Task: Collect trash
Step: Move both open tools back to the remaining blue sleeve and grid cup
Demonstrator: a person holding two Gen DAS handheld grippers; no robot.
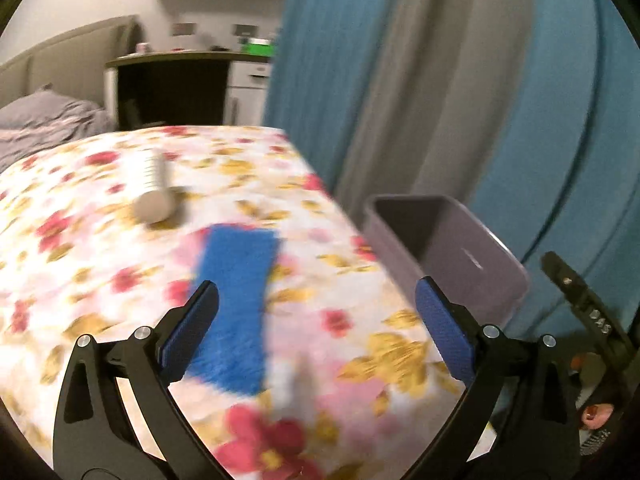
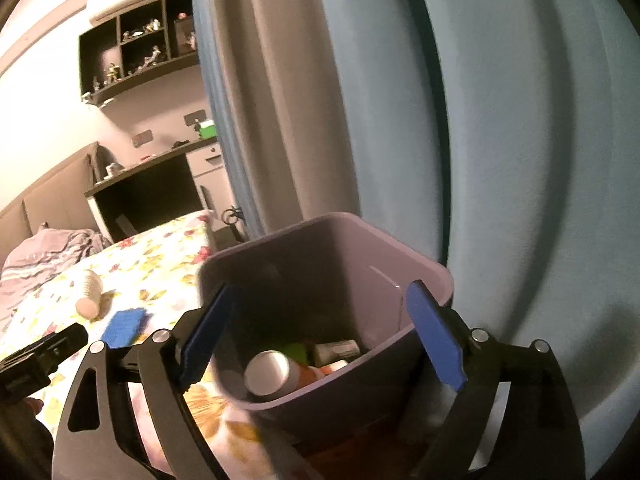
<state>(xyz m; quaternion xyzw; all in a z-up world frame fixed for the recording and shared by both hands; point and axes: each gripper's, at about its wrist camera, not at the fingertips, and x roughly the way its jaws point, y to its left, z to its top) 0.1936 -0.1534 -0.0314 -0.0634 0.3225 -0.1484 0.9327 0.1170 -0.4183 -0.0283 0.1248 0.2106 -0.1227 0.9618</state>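
A purple trash bin (image 1: 472, 264) stands beside the bed with the floral cover (image 1: 100, 280). On the cover lie a white ribbed bottle (image 1: 152, 188) and a flat blue item (image 1: 236, 300). My left gripper (image 1: 316, 286) hovers open over the bed, nothing between its fingers, with the blue item just ahead of its left finger. My right gripper (image 2: 320, 292) is open above the bin (image 2: 360, 248), nothing in its grasp. Inside the bin lie a silver-ended can (image 2: 268, 372), a white bottle (image 2: 336, 350) and other scraps. The white ribbed bottle (image 2: 90, 292) and blue item (image 2: 124, 326) also show on the bed.
Blue and grey curtains (image 1: 420, 80) hang close behind the bin. A dark desk (image 1: 172, 88) with white drawers stands past the bed's far end, with wall shelves (image 2: 136, 48) above. A crumpled lilac blanket (image 1: 44, 120) lies at the far left. The other gripper's black body (image 2: 36, 356) shows at left.
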